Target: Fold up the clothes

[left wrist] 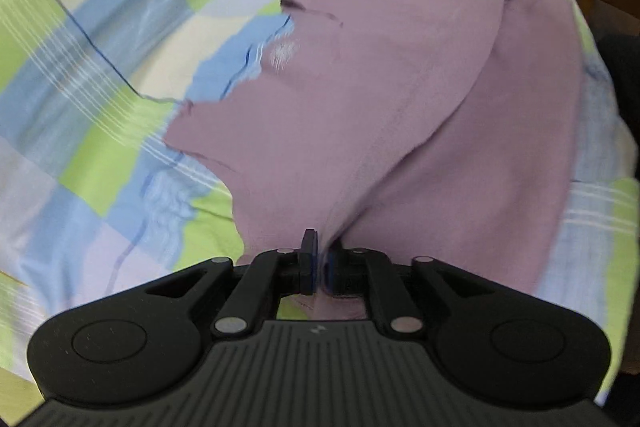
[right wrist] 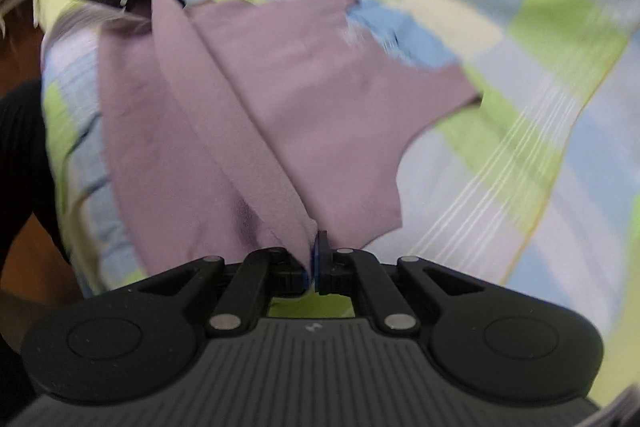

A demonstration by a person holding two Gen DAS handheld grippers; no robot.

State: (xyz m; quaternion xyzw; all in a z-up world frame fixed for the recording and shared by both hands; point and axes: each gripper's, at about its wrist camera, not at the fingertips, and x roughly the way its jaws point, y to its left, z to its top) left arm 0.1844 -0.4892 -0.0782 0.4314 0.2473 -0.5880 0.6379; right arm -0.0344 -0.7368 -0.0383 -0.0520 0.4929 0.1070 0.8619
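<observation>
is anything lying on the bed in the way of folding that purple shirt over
Nothing visible does. Both the left hand-held gripper and the right hand-held gripper already pinch the purple shirt, its lifted edge stretched between them. The checked bedsheet around it shows only wrinkles.

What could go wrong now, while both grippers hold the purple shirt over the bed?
1. The left gripper holds only a thin edge of the purple shirt, and its jaws look slightly apart, so the cloth may slip out.
2. The right gripper also pinches just a corner; a pull could free it and spoil the fold.
3. The checked bedsheet is wrinkled under the shirt, so the folded part may land uneven.
</observation>
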